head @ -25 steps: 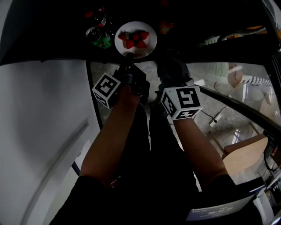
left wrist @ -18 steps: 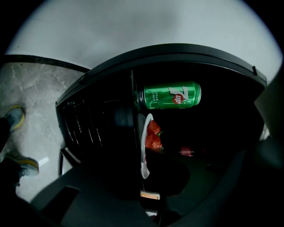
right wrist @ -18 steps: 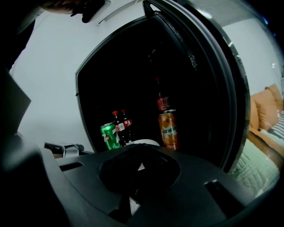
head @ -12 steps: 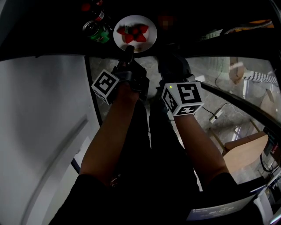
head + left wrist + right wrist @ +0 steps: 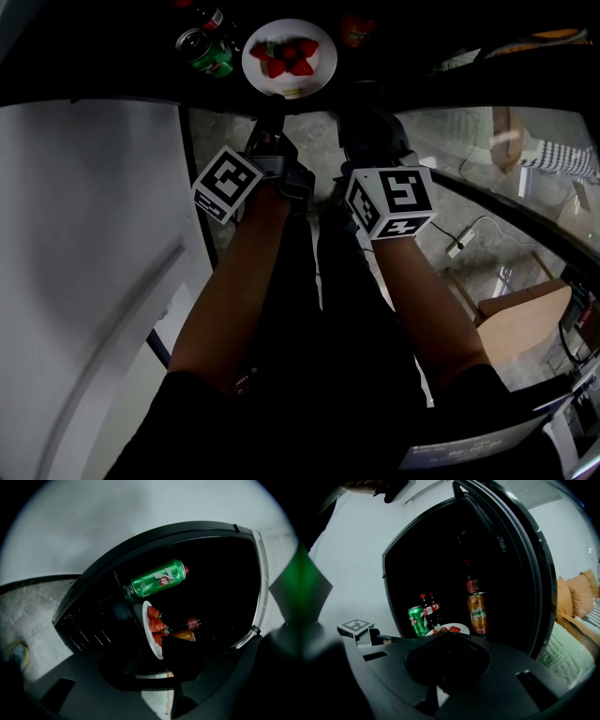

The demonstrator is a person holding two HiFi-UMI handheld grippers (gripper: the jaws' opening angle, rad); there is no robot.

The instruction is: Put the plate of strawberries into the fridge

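The white plate (image 5: 289,58) with red strawberries (image 5: 286,64) lies on the dark fridge shelf; the left gripper view shows the plate (image 5: 151,631) edge-on. My left gripper (image 5: 274,100) reaches to the plate's near rim. Its jaws are opening, and the rim still lies between them without being pressed. My right gripper (image 5: 368,127) hovers just right of it, in front of the fridge opening, with nothing visibly in it. Its jaws are too dark to read.
Left of the plate stand a green soda can (image 5: 200,52) and cola bottles (image 5: 431,607), and to its right an orange can (image 5: 477,613). The open fridge door (image 5: 520,573) swings out on the right. A wooden stool (image 5: 525,328) stands on the floor at lower right.
The left gripper's jaws have come off the plate's rim. The plate now rests on the shelf, and both grippers sit slightly farther from it.
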